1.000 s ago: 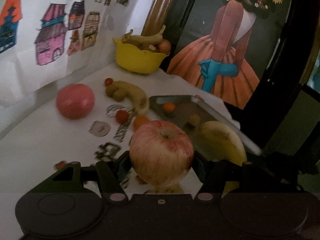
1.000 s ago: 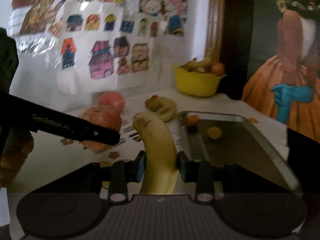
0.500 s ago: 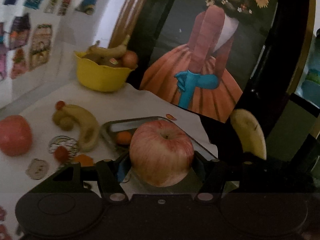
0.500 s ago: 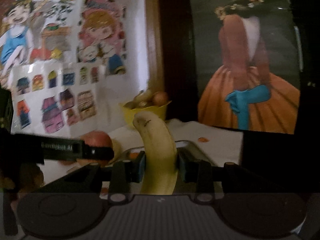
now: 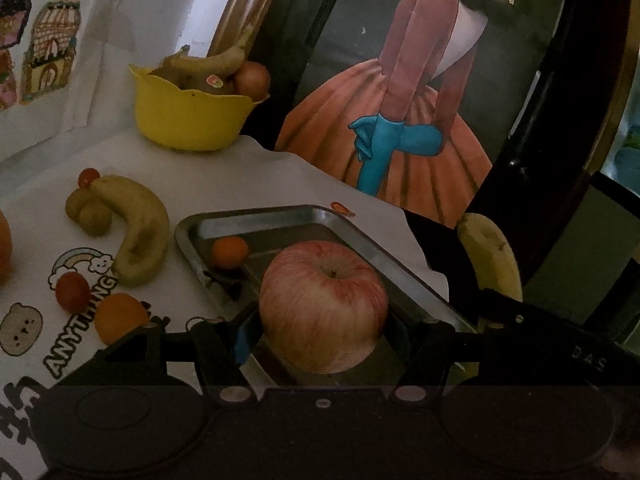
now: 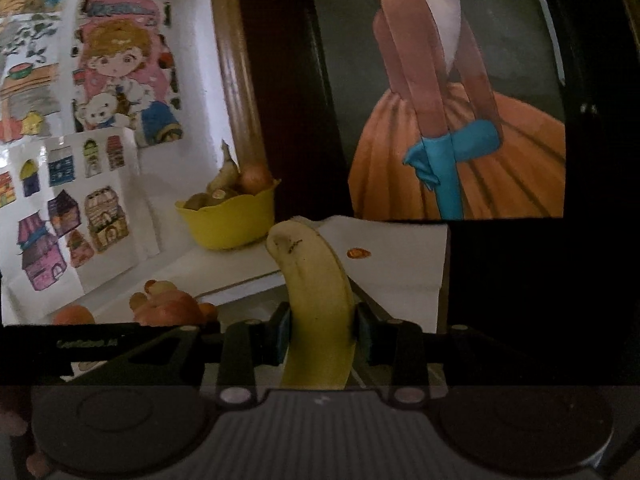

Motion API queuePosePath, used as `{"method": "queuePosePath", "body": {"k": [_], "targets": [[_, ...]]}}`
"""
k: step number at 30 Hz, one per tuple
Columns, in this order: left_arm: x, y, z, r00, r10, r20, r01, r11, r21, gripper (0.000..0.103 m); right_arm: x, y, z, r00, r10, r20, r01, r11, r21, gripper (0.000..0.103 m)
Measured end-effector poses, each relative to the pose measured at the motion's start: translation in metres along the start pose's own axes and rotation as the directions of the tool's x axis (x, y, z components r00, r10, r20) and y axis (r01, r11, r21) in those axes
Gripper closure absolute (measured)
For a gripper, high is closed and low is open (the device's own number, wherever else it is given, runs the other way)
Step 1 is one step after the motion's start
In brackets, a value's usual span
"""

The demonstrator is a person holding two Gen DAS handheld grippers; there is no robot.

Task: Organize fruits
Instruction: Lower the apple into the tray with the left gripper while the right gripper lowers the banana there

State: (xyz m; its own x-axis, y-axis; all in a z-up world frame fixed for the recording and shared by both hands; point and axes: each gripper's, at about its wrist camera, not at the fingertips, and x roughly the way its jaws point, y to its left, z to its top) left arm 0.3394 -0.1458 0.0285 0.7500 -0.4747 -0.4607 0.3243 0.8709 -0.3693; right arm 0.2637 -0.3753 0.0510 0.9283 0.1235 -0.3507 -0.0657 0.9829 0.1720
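The left gripper (image 5: 322,344) clamps its jaws on the apple (image 5: 323,306) over the metal tray (image 5: 384,258); the right gripper (image 6: 322,338) grips the banana (image 6: 316,304) close alongside. Releasing together risks a collision, and the apple could roll onto the small orange (image 5: 229,252).

A painting of a woman in an orange dress (image 5: 400,128) stands at the far right. Coloured drawings of houses (image 6: 72,220) hang on the far left wall.
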Motion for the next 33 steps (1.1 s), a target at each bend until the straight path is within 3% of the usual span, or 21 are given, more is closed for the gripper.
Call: {"method": "queuePosePath", "body": {"k": [13,33], "targets": [[0.006,0.009,-0.001,1.0,0.007,-0.02,-0.007,1.0,-0.021,0.037,0.024,0.01,0.0,0.998,-0.027,-0.057,0.026,1.0,-0.009,0.065],[0.009,0.002,-0.005,1.0,0.019,-0.002,-0.019,0.998,0.059,0.037,0.066,0.017,-0.004,0.982,-0.051,-0.183,0.044,0.998,-0.041,0.064]]}}
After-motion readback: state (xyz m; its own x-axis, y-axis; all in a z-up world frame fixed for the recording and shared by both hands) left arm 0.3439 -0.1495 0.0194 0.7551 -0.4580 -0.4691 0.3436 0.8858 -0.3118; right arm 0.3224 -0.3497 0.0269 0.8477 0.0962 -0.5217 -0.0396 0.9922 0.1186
